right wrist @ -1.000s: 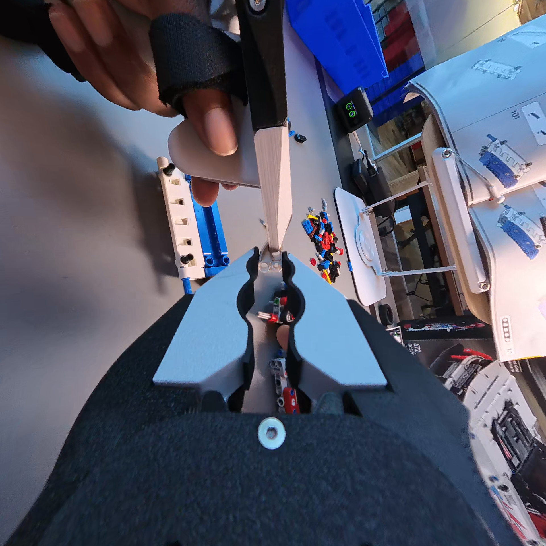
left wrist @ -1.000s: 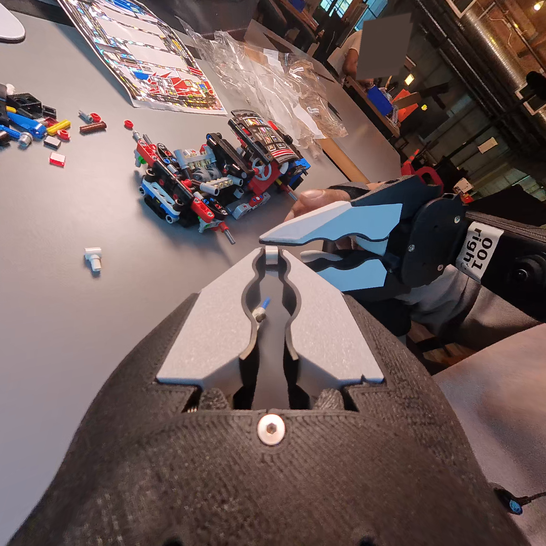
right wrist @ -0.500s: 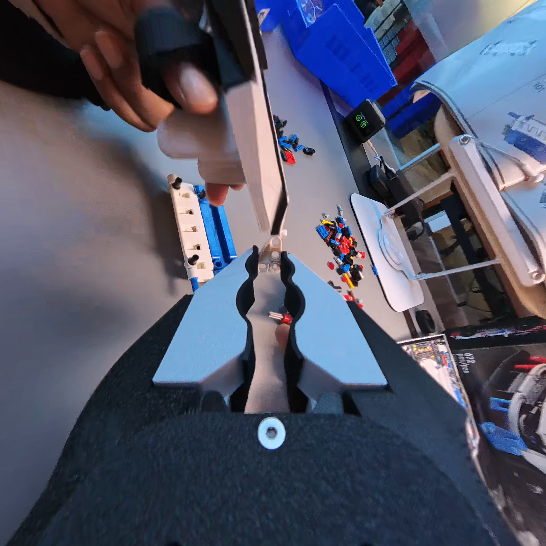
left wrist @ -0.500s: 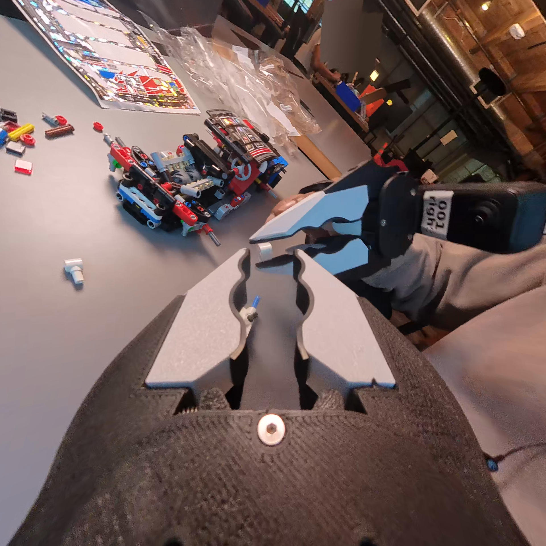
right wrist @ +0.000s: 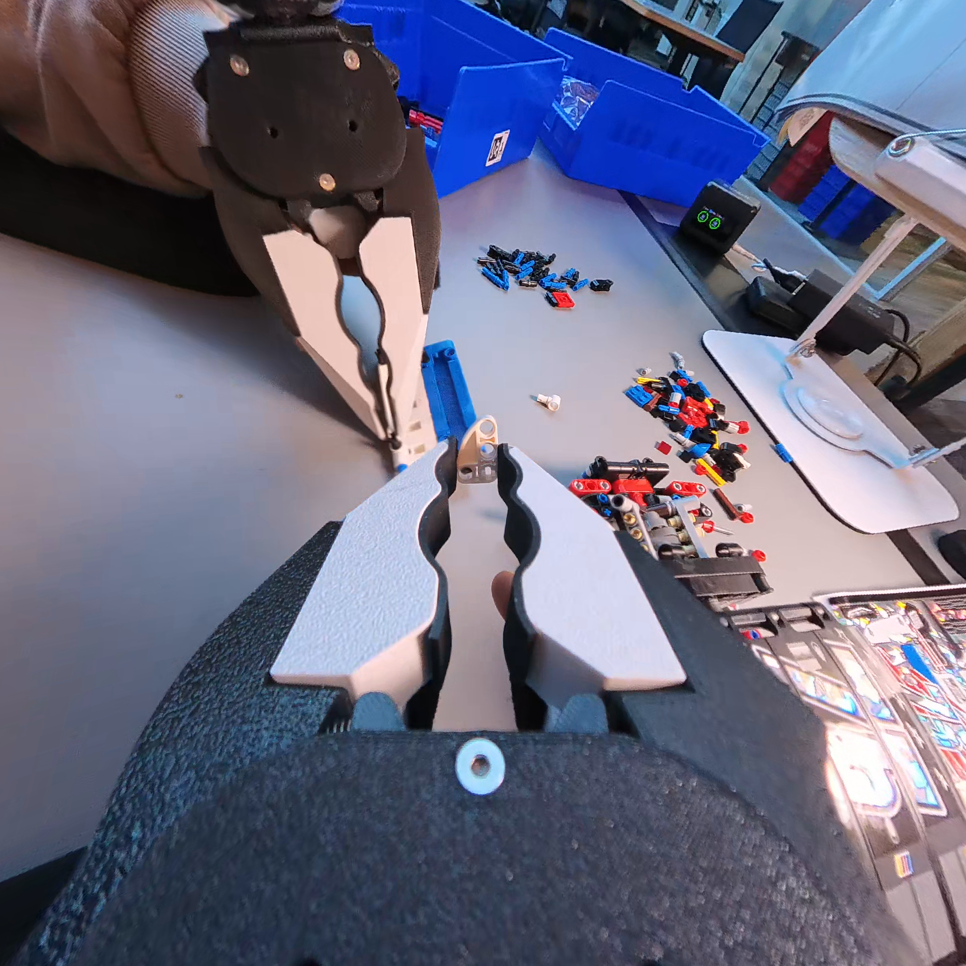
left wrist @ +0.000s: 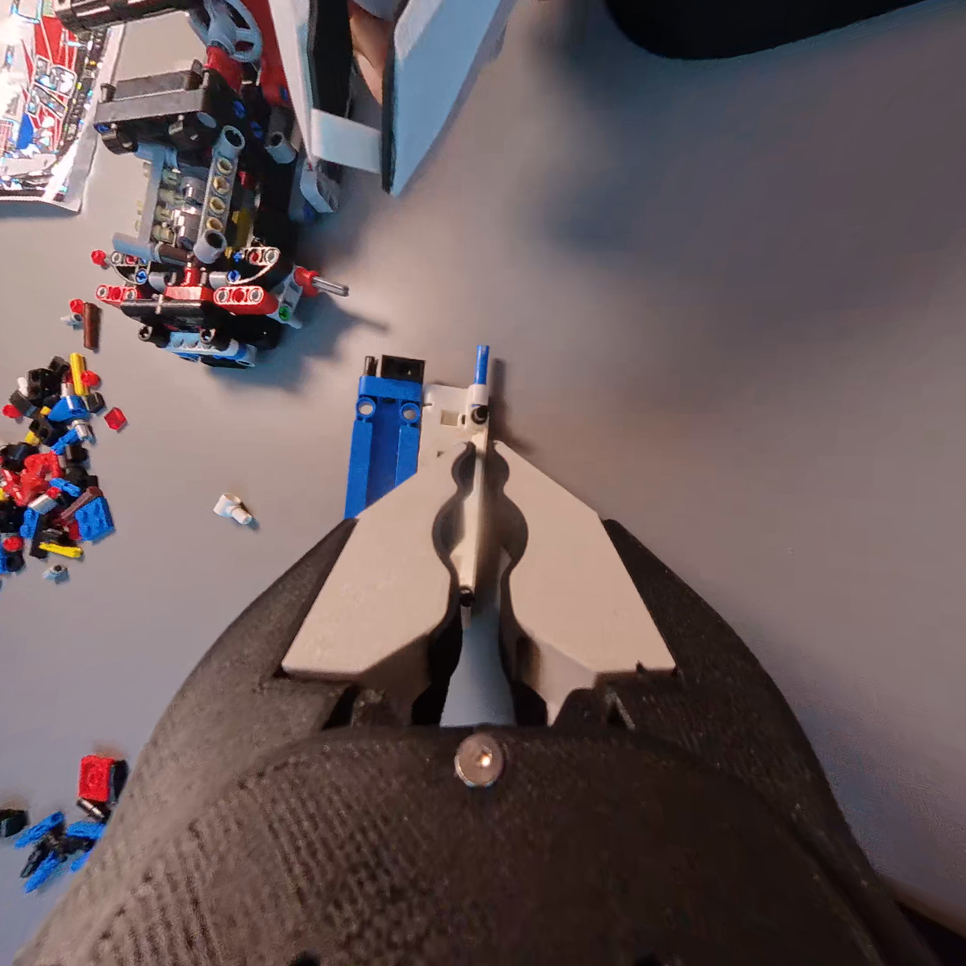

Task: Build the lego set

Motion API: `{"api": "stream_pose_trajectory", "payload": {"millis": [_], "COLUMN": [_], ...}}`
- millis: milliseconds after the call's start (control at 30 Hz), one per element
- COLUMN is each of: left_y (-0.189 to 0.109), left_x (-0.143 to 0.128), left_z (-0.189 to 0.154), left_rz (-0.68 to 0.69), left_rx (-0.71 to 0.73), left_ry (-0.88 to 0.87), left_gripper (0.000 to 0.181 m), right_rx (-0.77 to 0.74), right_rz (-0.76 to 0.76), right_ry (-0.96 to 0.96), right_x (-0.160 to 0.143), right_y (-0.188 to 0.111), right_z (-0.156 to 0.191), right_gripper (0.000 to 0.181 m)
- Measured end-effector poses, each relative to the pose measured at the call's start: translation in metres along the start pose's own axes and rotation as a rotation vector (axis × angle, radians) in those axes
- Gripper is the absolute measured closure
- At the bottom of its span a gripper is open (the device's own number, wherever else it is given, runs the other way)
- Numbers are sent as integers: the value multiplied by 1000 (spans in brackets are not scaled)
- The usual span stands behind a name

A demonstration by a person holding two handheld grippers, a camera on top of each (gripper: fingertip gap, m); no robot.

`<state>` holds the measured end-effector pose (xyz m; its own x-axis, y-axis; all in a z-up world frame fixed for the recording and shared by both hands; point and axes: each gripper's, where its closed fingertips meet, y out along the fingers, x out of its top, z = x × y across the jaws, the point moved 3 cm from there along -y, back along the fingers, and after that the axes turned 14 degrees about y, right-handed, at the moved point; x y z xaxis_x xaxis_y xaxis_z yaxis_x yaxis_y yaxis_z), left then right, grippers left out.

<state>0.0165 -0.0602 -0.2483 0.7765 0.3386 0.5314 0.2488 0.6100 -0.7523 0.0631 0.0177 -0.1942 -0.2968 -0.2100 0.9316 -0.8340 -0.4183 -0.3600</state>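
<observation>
A flat panel assembly lies on the grey table, a blue panel (left wrist: pixel 384 444) joined to a white panel (left wrist: pixel 449 413) with a blue axle (left wrist: pixel 482 366) sticking out at its far end. My left gripper (left wrist: pixel 481 447) is shut on the white panel's edge. It also shows in the right wrist view (right wrist: pixel 389 434), tips down on the table. My right gripper (right wrist: pixel 476 456) is shut on a small tan triangular piece (right wrist: pixel 482 441), held just in front of the panel's end. The half-built car chassis (left wrist: pixel 198 219) stands beyond the panels. The right gripper (left wrist: pixel 366 78) hangs beside the chassis.
A pile of loose pieces (right wrist: pixel 690 413) and a small white connector (right wrist: pixel 548 401) lie on the table. Black and blue pins (right wrist: pixel 533 272) lie farther back. Blue bins (right wrist: pixel 627 120) line the far edge. A white stand base (right wrist: pixel 826 428) and a sticker sheet (right wrist: pixel 888 679) are on the right. Tip to tip, the grippers are about 9 centimetres apart. The small white connector (right wrist: pixel 548 401) lies around 11 centimetres away from my left fingertips. My left wrist view (left wrist: pixel 234 512) looks at it from another angle.
My left gripper left the right gripper's tips, dropped to the table and closed on the white panel. The right gripper kept hold of the small tan piece and swung over beside the chassis.
</observation>
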Motion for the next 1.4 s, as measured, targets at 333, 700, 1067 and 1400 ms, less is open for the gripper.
{"api": "stream_pose_trajectory", "payload": {"millis": [333,700,1067,1400], "left_y": [-14,-55,-43,-32], "left_x": [15,49,57,55], "left_z": [8,22,3,-14], "left_rz": [-230,-792,-789,-628], "left_rx": [-146,-290,-381,-296], "left_ry": [-92,-425,-438,-364], "left_gripper": [181,181,181,178], "right_rx": [90,249,290,326], "right_rz": [0,-130,-112,-108], "right_ry": [-9,98,99,102], "right_x": [-3,22,18,18], "right_y": [-1,-16,-6,-2], "right_z": [14,32,45,56], "right_gripper": [168,168,168,168]}}
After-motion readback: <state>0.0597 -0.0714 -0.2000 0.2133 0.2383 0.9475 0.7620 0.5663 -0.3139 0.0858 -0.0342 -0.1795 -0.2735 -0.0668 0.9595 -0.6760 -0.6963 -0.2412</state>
